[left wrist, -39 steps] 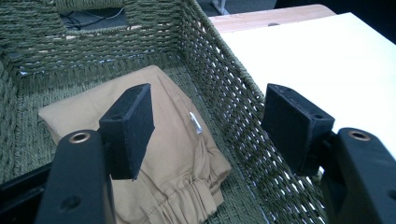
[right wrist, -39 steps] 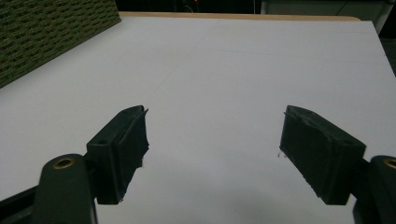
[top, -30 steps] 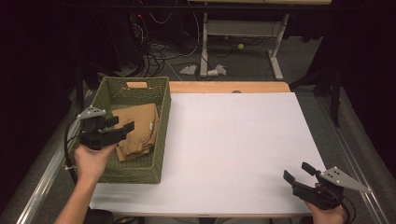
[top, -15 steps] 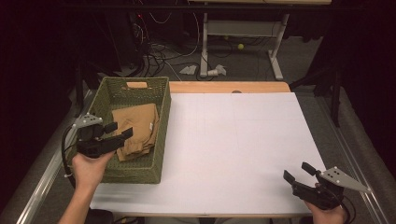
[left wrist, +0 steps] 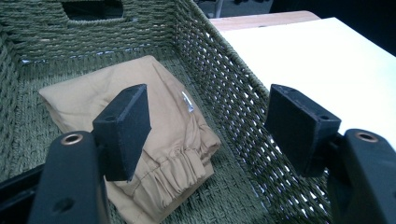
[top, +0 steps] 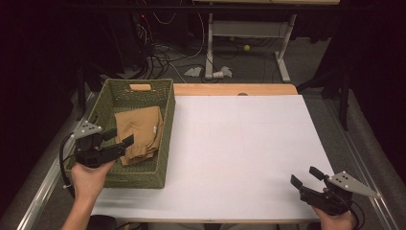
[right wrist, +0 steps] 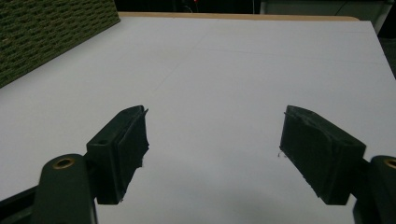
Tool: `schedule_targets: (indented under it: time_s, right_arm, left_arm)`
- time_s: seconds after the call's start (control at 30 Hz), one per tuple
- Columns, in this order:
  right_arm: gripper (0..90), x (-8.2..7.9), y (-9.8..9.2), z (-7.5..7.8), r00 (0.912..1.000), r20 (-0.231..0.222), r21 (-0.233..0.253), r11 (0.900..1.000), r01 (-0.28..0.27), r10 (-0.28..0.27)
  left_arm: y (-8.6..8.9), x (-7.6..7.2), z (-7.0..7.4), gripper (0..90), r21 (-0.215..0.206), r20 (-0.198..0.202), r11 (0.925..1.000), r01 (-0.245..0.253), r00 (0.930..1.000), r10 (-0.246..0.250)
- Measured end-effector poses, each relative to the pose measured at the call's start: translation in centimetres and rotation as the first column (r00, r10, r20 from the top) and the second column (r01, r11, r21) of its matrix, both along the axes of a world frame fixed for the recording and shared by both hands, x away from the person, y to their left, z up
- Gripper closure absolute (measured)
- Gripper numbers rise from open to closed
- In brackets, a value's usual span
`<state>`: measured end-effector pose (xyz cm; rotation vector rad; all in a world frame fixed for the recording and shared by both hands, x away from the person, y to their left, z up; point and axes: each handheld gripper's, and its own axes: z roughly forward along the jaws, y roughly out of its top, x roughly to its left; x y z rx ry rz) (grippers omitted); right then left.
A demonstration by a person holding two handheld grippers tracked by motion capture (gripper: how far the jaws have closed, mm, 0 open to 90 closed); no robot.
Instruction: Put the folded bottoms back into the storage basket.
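A folded tan garment (top: 139,132) (left wrist: 154,130) lies inside a green woven basket (top: 165,143) (left wrist: 224,88) at the table's left. My left gripper (top: 119,138) (left wrist: 210,126) hovers over the basket's near left part, open, with nothing between its jaws; the garment sits just beyond and below them. My right gripper (top: 306,177) (right wrist: 212,149) rests low at the table's near right corner, open and empty, facing across the white tabletop (top: 249,143) (right wrist: 224,70).
The basket's side wall (right wrist: 51,32) shows at the far left of the right gripper view. A wooden strip (top: 234,89) edges the table's far side. Cables and a desk frame (top: 249,43) stand on the floor beyond. A metal rail (top: 43,191) runs along the left.
My left gripper has drawn back toward the person and slightly left, over the basket's near left part. The right gripper has stayed put.
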<state>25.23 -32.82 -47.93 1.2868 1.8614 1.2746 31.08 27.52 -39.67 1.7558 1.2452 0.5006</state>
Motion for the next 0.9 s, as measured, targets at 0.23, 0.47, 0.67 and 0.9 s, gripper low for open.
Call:
schedule_targets:
  time_s: [0.23,0.47,0.67,0.9]
  right_arm:
    - [23.8,0.0,0.0,0.0,1.0000,-0.002,0.002,1.000,0.001,-0.001]
    - [23.8,0.1,0.0,0.0,1.0000,-0.005,0.003,1.000,0.001,-0.001]
    - [23.8,0.1,0.0,0.0,1.0000,-0.005,0.003,1.000,0.003,-0.003]
    - [23.8,0.1,0.0,0.0,1.0000,-0.004,0.003,1.000,0.004,-0.004]
  left_arm:
    - [0.3,-0.6,-0.4,28.7,-0.015,0.010,0.9999,0.001,0.9999,-0.001]
    - [0.9,-1.2,-0.5,27.8,-0.020,0.014,0.9997,-0.012,0.9998,0.013]
    - [1.3,-1.8,-0.7,27.0,-0.018,0.022,0.9995,-0.025,0.9994,0.026]
    - [1.5,-2.4,-0.9,27.0,-0.015,0.029,0.9996,-0.025,0.9993,0.025]
